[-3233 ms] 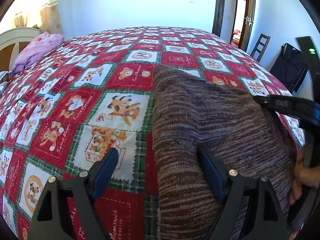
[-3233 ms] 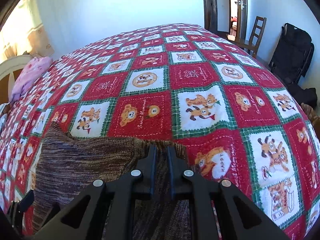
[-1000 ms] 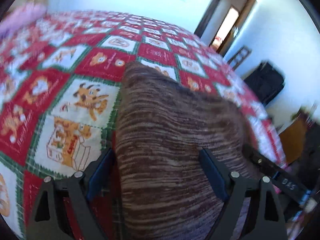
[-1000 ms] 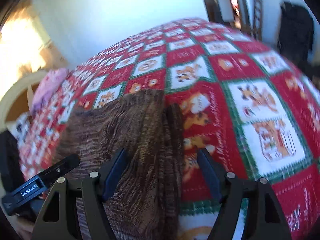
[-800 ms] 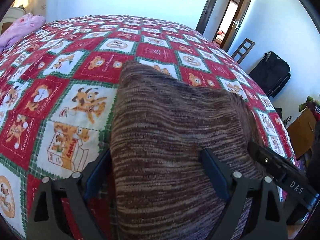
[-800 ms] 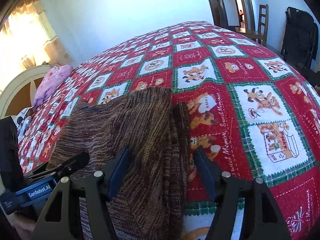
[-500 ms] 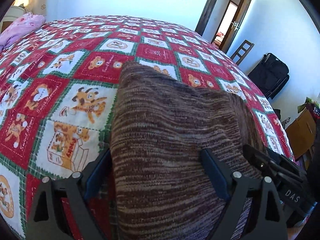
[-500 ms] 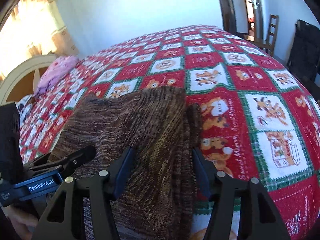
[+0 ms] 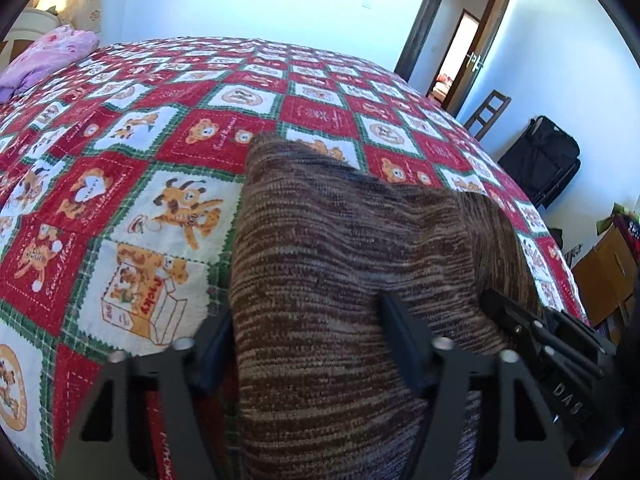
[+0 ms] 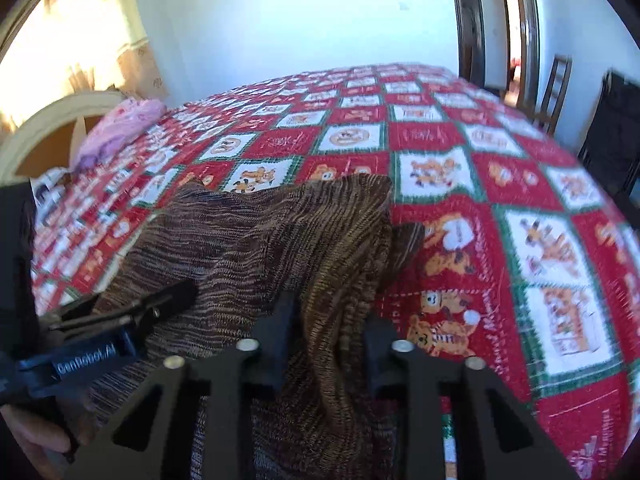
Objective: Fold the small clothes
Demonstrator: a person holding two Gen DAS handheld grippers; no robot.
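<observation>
A brown striped knit garment (image 9: 352, 264) lies on the red patchwork bedspread (image 9: 132, 184), its near edge toward me. My left gripper (image 9: 308, 344) is open, its fingers straddling the garment's left near part. In the right wrist view my right gripper (image 10: 326, 340) has its jaws narrowed around a raised fold along the garment's (image 10: 280, 240) right edge. I cannot tell if they pinch it. Each gripper shows at the side of the other's view.
A pink garment (image 9: 48, 56) lies at the bed's far left by the headboard (image 10: 48, 136). A doorway (image 9: 460, 52), a wooden chair (image 9: 486, 114) and a black bag (image 9: 540, 160) stand to the right of the bed.
The right gripper's jaws have closed in around the garment's right edge fold. The left gripper stays open over the garment and has narrowed slightly.
</observation>
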